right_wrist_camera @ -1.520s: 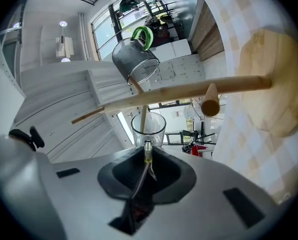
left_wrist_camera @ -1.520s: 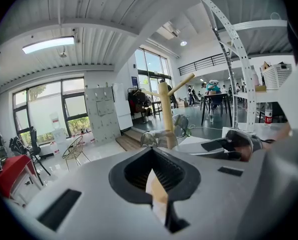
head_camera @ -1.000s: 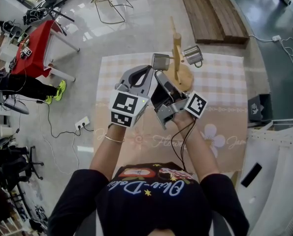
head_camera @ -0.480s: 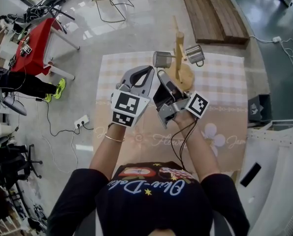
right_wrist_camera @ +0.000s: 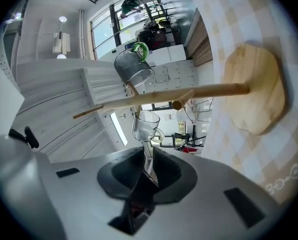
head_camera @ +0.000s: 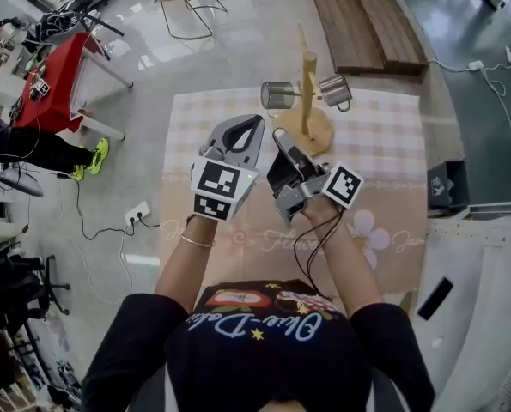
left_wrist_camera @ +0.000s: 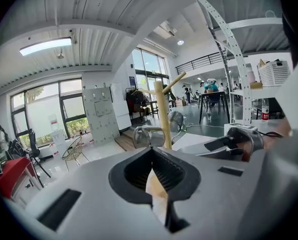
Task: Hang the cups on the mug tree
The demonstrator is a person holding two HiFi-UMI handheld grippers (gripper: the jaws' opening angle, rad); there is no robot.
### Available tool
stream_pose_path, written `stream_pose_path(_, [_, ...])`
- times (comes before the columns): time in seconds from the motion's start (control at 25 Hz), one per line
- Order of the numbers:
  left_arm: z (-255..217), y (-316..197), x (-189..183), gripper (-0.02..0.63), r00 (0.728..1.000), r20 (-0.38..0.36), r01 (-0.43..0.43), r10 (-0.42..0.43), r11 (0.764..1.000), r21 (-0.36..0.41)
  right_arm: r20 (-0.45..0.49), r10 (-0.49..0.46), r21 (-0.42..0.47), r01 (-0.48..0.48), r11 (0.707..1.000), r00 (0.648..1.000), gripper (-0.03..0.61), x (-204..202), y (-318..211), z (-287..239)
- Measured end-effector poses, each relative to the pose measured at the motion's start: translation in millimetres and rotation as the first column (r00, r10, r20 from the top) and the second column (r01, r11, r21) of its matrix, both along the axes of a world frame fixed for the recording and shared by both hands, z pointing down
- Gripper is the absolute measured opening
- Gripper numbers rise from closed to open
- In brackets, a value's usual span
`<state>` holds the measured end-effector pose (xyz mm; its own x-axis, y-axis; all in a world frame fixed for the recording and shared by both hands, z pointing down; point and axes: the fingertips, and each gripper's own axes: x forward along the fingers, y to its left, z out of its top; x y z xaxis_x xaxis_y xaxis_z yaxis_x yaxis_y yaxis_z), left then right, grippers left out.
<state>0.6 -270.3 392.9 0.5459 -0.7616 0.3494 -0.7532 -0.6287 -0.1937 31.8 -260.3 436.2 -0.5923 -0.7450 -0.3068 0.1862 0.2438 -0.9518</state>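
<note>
Checked cloth is covering the counter (head_camera: 384, 144) under both hands, with a shiny workshop floor lying beyond it. Nearest in, the right tongs (head_camera: 276, 133) are pointing slightly upward with the jaws standing a narrow slit apart. They have just been opening, and nothing is sitting between them. The left tongs (head_camera: 257, 120) are riding just beside them on the left, tips appearing to be meeting and gripping nothing.

Straight ahead of the right tongs, clear of the tips, the glass cup (head_camera: 276, 95) is hanging sideways on a peg of the mug tree (head_camera: 307, 84). A second ago that cup was sitting right at the tip of the right tongs. Now it is hanging free with open space between it and the jaws, so the release is looking finished and the peg is bearing the cup alone.

Farther off, on the other side of the post and to the right of both tongs, the metal cup (head_camera: 334, 90) is hanging on its own peg. Judging from this, both cups in sight are already hanging, and no further cup is showing in any view, so the task is looking close to done.
</note>
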Motion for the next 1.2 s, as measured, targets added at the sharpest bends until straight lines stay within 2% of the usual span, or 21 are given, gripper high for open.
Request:
stream_pose_path(0.16, [2, 6, 1, 0.008, 1.000, -0.020, -0.005, 0.005, 1.000, -0.010, -0.047, 0.009, 0.025, -0.008, 1.000, 0.999, 0.049, 6, 8, -6])
stream_pose_path(0.24, [2, 10, 4, 0.008, 1.000, -0.028, -0.013, 0.013, 1.000, -0.013, -0.062, 0.014, 0.058, -0.011, 0.998, 0.998, 0.009, 10, 12, -14])
stream_pose_path(0.32, [2, 16, 5, 0.008, 0.999, -0.035, -0.025, 0.024, 1.000, -0.013, -0.085, 0.016, 0.102, -0.008, 0.995, 0.996, 0.009, 13, 19, -24])
stream_pose_path(0.48, [1, 28, 8, 0.008, 0.997, -0.062, -0.047, 0.046, 0.999, -0.019, -0.195, 0.008, 0.197, 0.031, 0.980, 0.981, 0.008, 19, 34, -40])
stream_pose_path(0.6, [7, 35, 6, 0.009, 0.996, -0.079, -0.051, 0.048, 0.998, -0.037, -0.304, 0.002, 0.251, 0.078, 0.965, 0.953, 0.008, 21, 44, -49])
stream_pose_path(0.68, [10, 41, 5, 0.008, 0.994, -0.093, -0.056, 0.052, 0.997, -0.049, -0.382, -0.004, 0.279, 0.119, 0.953, 0.924, 0.008, 22, 50, -53])
stream_pose_path(0.8, [12, 52, 7, 0.009, 0.989, -0.128, -0.079, 0.070, 0.995, -0.065, -0.506, -0.013, 0.303, 0.192, 0.933, 0.863, 0.008, 22, 62, -56])
stream_pose_path(1.04, [15, 77, 20, 0.008, 0.979, -0.158, -0.146, 0.131, 0.986, -0.083, -0.713, 0.001, 0.345, 0.350, 0.871, 0.701, 0.008, 20, 82, -65])
stream_pose_path(1.12, [14, 86, 23, 0.008, 0.973, -0.179, -0.166, 0.148, 0.982, -0.091, -0.740, 0.011, 0.351, 0.371, 0.860, 0.673, 0.008, 20, 87, -69])
stream_pose_path(1.2, [10, 93, 25, 0.008, 0.968, -0.188, -0.184, 0.165, 0.979, -0.089, -0.751, 0.015, 0.350, 0.378, 0.857, 0.661, 0.008, 20, 91, -71])
